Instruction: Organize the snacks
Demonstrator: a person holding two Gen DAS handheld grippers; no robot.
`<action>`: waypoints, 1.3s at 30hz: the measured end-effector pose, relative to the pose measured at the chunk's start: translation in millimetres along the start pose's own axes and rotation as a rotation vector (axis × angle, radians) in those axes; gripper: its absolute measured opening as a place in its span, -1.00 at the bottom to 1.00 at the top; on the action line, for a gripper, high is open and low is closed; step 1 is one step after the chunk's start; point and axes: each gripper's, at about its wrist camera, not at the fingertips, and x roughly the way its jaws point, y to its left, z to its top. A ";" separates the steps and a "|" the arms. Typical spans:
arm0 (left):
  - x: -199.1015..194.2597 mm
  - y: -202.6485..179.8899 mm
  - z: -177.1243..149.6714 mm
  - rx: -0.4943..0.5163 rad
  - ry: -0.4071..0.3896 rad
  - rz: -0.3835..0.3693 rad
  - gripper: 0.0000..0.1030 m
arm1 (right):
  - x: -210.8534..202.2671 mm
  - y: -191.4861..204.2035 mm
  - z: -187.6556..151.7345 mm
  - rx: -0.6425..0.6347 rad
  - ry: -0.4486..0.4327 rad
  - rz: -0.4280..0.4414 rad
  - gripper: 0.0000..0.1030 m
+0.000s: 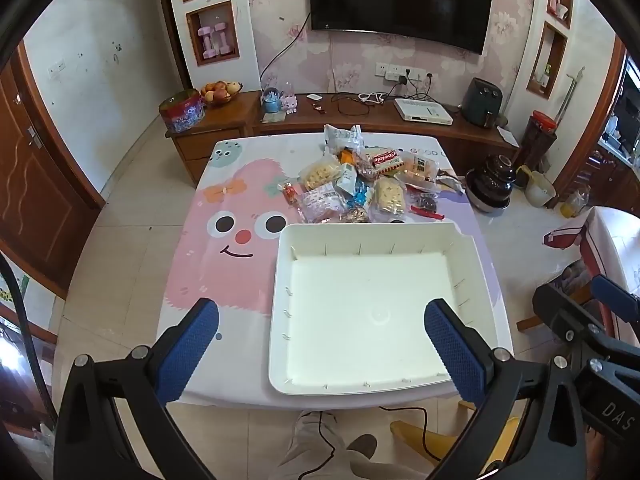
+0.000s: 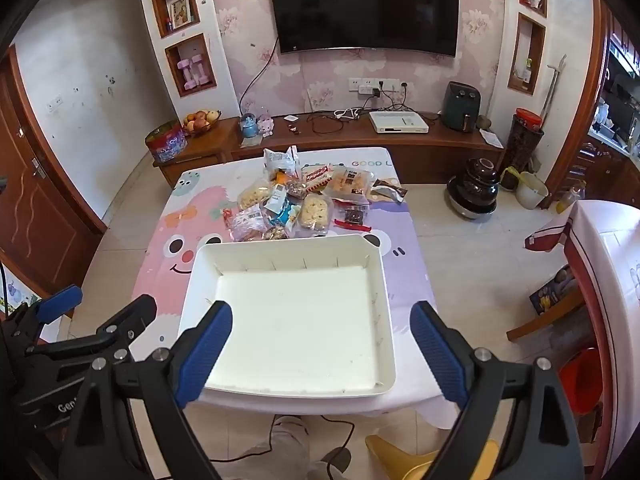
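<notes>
A cartoon-print table [image 1: 224,264] leaves bare cloth at left; a white bin [image 1: 280,320] sits at its near edge. Above it, the left gripper [image 1: 322,320] and right gripper [image 2: 322,320] hang with jaws spread wide, holding nothing. Snack packets [image 1: 360,184] lie heaped just beyond the bin's far wall.

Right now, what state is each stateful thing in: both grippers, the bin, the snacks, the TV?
left gripper: open, holding nothing
right gripper: open, holding nothing
white bin: upright, nothing inside
snack pile: heaped on the table beyond the bin, none binned
TV: screen dark
</notes>
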 end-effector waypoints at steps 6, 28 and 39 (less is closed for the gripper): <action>0.4 10.6 -7.0 -0.004 0.008 0.000 0.91 | 2.5 -2.7 7.6 -0.007 0.017 0.004 0.77; 12.4 26.4 7.9 0.007 0.002 0.005 0.91 | 24.4 17.9 20.4 -0.007 0.028 -0.003 0.77; 10.1 24.0 8.5 0.007 0.003 0.004 0.91 | 20.9 11.6 22.9 -0.005 0.028 0.005 0.77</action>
